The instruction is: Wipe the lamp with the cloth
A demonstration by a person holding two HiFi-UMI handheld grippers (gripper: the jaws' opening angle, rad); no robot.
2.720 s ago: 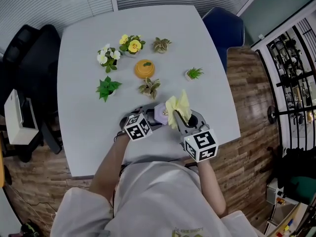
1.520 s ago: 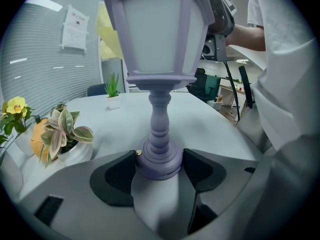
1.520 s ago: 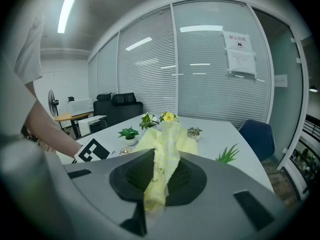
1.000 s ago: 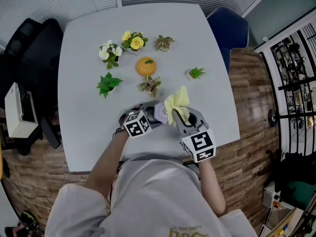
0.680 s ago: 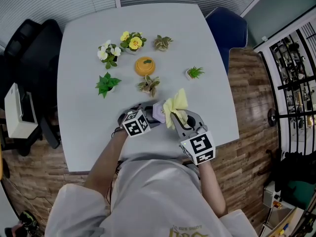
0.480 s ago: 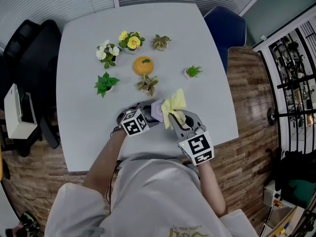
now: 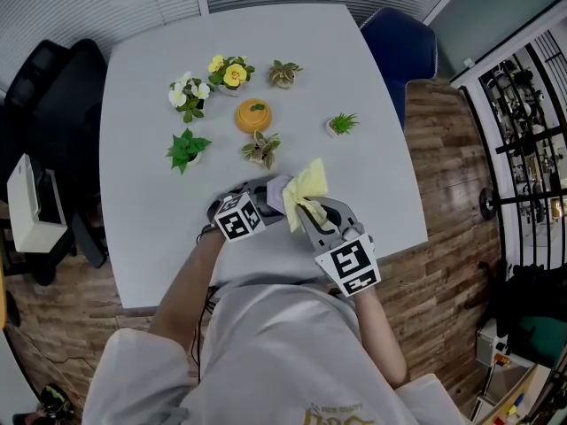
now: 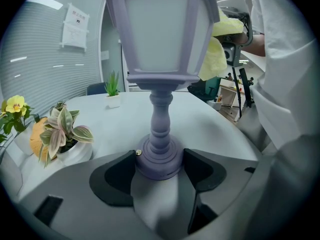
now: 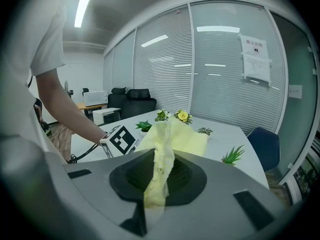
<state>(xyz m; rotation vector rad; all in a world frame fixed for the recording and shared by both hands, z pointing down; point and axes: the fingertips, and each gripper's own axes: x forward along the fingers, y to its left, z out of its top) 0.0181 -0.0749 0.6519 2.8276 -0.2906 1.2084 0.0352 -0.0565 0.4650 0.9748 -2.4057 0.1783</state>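
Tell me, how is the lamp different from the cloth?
The lamp is pale purple; the cloth is yellow. The lamp is stiff and stands straight up, while the cloth is soft and crumpled. The left gripper clamps the lamp by its round base; the right gripper pinches the cloth by a bunched fold. Both are held, one in each gripper, close together over the table.

A grey table (image 7: 142, 228) filled the frame's centre, with yellow flowers (image 7: 229, 72), a leafy green plant (image 7: 185, 148) and an orange round object (image 7: 253, 116) on its upper half. A blue chair (image 7: 399, 47) stood upper right.
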